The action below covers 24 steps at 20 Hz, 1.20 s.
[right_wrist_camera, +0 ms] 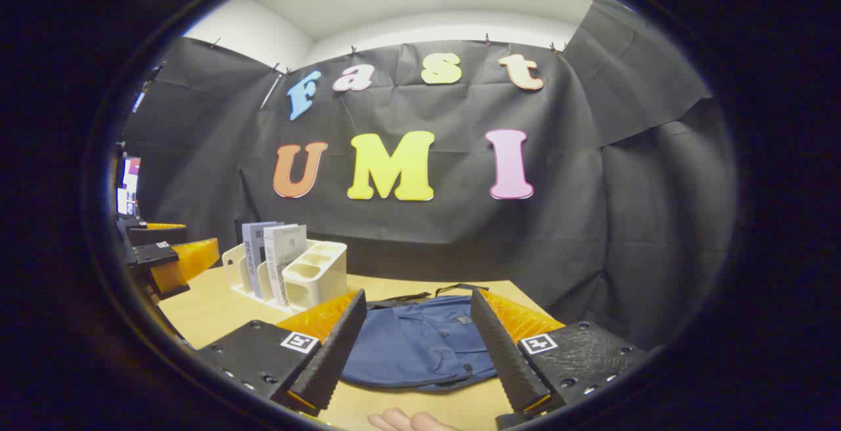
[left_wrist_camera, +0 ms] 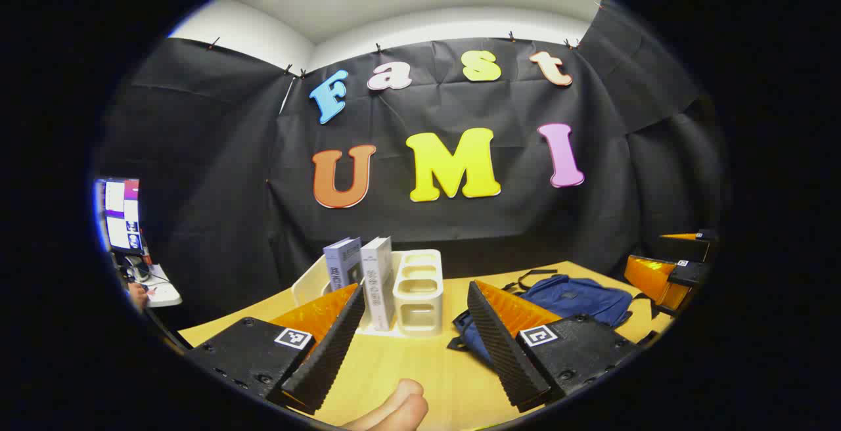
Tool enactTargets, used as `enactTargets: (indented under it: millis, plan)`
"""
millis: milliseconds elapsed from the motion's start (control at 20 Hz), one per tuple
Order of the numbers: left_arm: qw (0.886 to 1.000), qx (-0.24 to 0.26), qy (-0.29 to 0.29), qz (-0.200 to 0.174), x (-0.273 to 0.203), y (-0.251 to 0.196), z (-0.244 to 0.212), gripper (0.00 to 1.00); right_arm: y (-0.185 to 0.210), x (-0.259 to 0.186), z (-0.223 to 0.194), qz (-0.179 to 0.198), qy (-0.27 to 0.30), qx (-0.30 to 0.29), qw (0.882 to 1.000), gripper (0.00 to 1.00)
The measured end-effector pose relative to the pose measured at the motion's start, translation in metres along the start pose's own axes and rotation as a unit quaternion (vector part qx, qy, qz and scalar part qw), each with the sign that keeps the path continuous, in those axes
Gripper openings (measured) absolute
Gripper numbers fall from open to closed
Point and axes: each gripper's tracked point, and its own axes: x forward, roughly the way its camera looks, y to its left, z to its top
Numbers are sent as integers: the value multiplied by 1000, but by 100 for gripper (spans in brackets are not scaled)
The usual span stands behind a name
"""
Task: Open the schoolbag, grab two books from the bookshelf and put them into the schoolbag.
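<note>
1. The left gripper [left_wrist_camera: 414, 332] is held wide open above the wooden table [left_wrist_camera: 407, 365], with nothing between its fingers.
2. The right gripper [right_wrist_camera: 414, 345] is likewise spread wide and empty, above the blue schoolbag [right_wrist_camera: 414, 345], which lies flat and closed on the table.
3. Two books [left_wrist_camera: 361, 273] are stood upright in the white bookshelf [left_wrist_camera: 417, 290], left of the schoolbag.
</note>
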Motion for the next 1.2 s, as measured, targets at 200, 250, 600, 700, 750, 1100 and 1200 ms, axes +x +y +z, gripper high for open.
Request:
enactTargets:
  millis: [200,250,600,700,750,1100,1200]
  plan:
    - [1000,-25,16,-7,2,22,-2,98,32,-9,7,-1,6,20,1000,93]
    - [999,-33,19,-10,4,24,-4,98,35,-11,8,-2,5,14,1000,95]
    - [999,-28,28,9,8,49,-7,99,47,-13,6,-5,15,-11,1000,95]
    - [999,-29,29,12,7,51,-7,99,49,-13,2,0,25,-3,1000,95]
    - [999,-30,29,10,7,50,-8,99,48,-12,0,-1,28,-1,1000,95]
    - [999,-30,40,2,10,45,-14,99,45,-4,-5,-3,40,-4,999,95]
    - [999,-29,43,3,10,47,-16,99,51,2,-12,3,48,-15,999,97]
